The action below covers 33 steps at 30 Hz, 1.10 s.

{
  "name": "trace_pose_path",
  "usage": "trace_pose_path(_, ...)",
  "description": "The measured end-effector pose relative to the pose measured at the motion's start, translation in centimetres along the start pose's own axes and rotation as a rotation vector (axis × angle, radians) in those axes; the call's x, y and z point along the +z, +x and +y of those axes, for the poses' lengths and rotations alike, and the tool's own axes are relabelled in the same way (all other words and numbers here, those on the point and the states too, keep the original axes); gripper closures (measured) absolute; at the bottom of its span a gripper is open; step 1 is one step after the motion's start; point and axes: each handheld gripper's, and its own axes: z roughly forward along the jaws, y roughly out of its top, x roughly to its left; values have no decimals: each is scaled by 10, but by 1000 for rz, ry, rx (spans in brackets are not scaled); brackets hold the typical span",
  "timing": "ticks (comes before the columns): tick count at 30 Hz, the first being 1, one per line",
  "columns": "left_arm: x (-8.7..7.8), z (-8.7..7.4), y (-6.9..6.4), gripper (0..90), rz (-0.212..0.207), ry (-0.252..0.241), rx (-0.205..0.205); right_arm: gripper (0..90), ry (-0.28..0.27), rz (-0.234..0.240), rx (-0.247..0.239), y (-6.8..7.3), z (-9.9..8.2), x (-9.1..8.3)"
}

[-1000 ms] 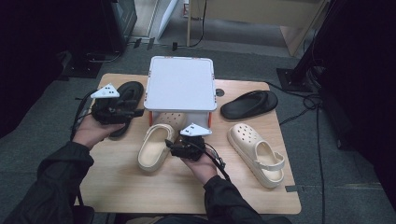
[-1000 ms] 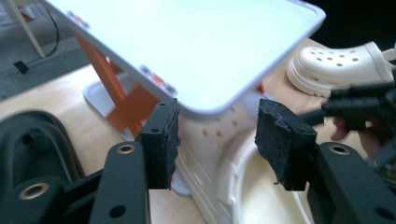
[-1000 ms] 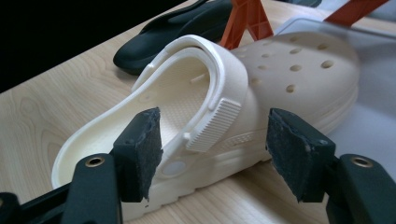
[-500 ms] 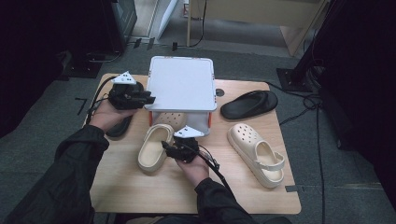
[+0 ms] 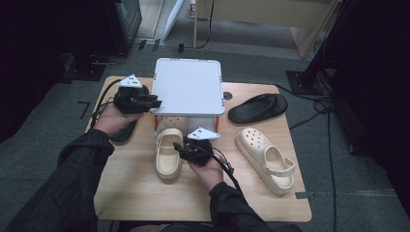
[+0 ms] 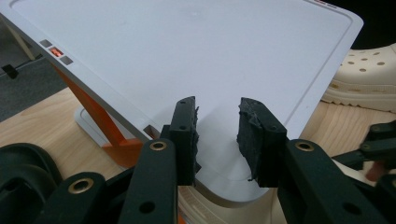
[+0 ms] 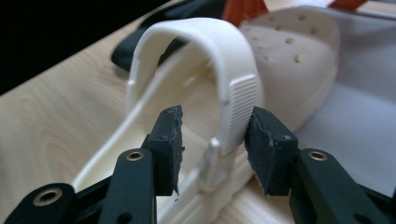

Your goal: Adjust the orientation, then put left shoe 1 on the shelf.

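1. The right tongs (image 7: 212,135) are seen half open, and they have just been closing; the strap (image 7: 240,109) of the near cream clog (image 5: 168,153) stands between the jaws, with the right pad at or almost at the strap and the left pad apart from it.
2. That clog lies near the table's (image 5: 145,193) middle, its toe tucked under the white rack (image 5: 187,87) at 12 o'clock.
3. The left tongs (image 6: 217,135) are seen partly open, and they too have just been closing; the jaws are held over the rack's near corner, with nothing pinched between the pads.
4. In the high view the left tongs (image 5: 145,102) sit at 9 o'clock of the rack.
5. A black clog (image 5: 123,133) lies under the left hand (image 5: 113,118).
6. A second cream clog (image 5: 265,158) lies at 3 o'clock of the right tongs (image 5: 186,151), well apart.
7. Another black clog (image 5: 257,107) lies at 3 o'clock of the rack.
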Motion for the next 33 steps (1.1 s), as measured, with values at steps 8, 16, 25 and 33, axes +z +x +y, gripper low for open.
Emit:
trace_pose_path(8, 0, 0, 1, 687, 0, -4, -8, 617, -4, 39, -48, 14, -8, -25)
trace_pose_path(16, 1, 0, 1, 695, 2, -4, -10, 657, 21, 89, -63, 28, -18, -38)
trace_pose_path(25, 1, 0, 1, 710, 9, 0, 1, 705, 62, 154, -113, 51, -32, -39)
trace_pose_path(33, 1, 1, 1, 720, 10, 2, 2, 717, 125, 217, -152, 74, -53, -33)
